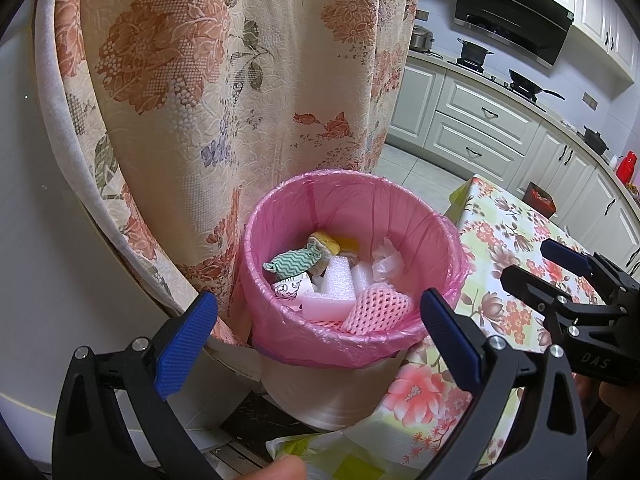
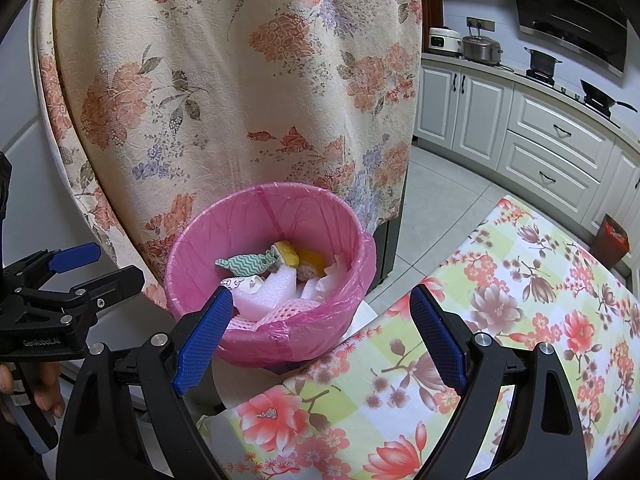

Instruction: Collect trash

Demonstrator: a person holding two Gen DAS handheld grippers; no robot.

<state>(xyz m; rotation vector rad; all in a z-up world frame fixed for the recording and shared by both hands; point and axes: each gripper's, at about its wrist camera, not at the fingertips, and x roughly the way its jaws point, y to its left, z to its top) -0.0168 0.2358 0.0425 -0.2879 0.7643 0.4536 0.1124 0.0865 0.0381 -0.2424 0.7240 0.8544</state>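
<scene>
A white trash bin [image 1: 332, 396] lined with a pink bag [image 1: 352, 344] stands upright at lower centre of both views — just left of centre in the right wrist view. Inside lie white foam blocks [image 1: 336, 288], pink foam netting [image 1: 380, 308], a green zigzag wrapper [image 1: 296, 262], a yellow sponge [image 1: 326, 242] and crumpled white paper [image 1: 386, 262] — all loosely piled.

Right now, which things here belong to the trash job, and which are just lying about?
Job:
pink-lined white trash bin
white foam blocks
pink foam net
green zigzag wrapper

Lying about:
floral curtain
floral tablecloth
black wok
</scene>
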